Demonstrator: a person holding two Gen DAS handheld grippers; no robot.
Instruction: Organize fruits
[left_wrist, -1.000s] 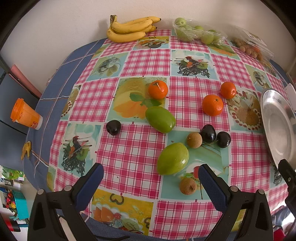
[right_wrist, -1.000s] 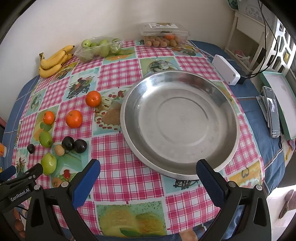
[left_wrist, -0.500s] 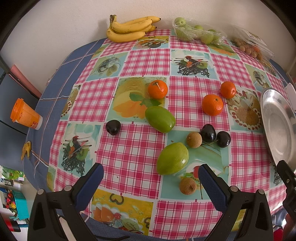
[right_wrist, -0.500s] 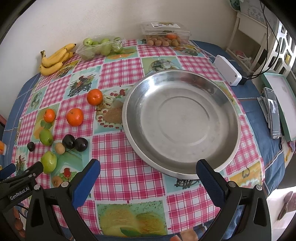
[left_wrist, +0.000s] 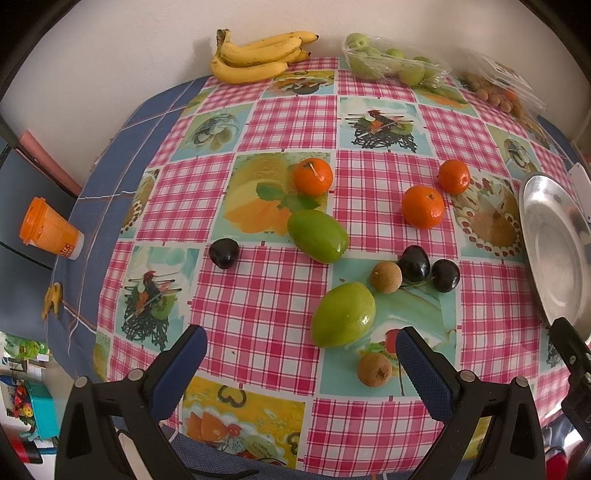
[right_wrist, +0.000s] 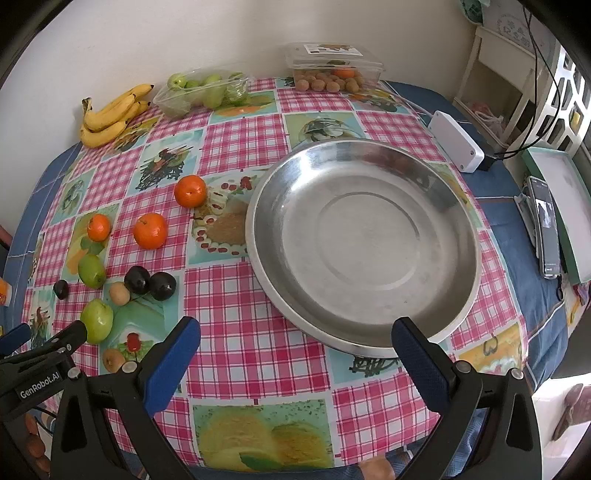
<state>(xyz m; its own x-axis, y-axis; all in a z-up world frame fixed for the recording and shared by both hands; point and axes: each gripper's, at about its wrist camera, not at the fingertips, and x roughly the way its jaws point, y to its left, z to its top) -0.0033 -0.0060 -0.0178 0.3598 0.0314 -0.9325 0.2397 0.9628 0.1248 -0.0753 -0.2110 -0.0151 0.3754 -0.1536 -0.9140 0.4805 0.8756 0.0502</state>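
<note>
Loose fruit lies on the checked tablecloth. In the left wrist view there are three oranges (left_wrist: 422, 206), two green mangoes (left_wrist: 342, 314), dark plums (left_wrist: 414, 263) and small brown fruits (left_wrist: 374, 369). My left gripper (left_wrist: 301, 360) is open and empty, hovering just in front of the near mango. A large empty steel bowl (right_wrist: 364, 243) sits at the right. My right gripper (right_wrist: 295, 354) is open and empty in front of the bowl's near rim. The loose fruit group (right_wrist: 149, 230) lies left of the bowl.
Bananas (left_wrist: 258, 55), a bag of green fruit (left_wrist: 391, 66) and a clear box of small brown fruit (right_wrist: 332, 70) stand at the back edge. An orange cup (left_wrist: 50, 232) lies off the table's left. A white box (right_wrist: 458, 146) and a phone (right_wrist: 546, 229) lie right of the bowl.
The right wrist view has shifted slightly, so the bowl and fruit sit a little further right and lower. The left gripper has barely moved. Both stay open.
</note>
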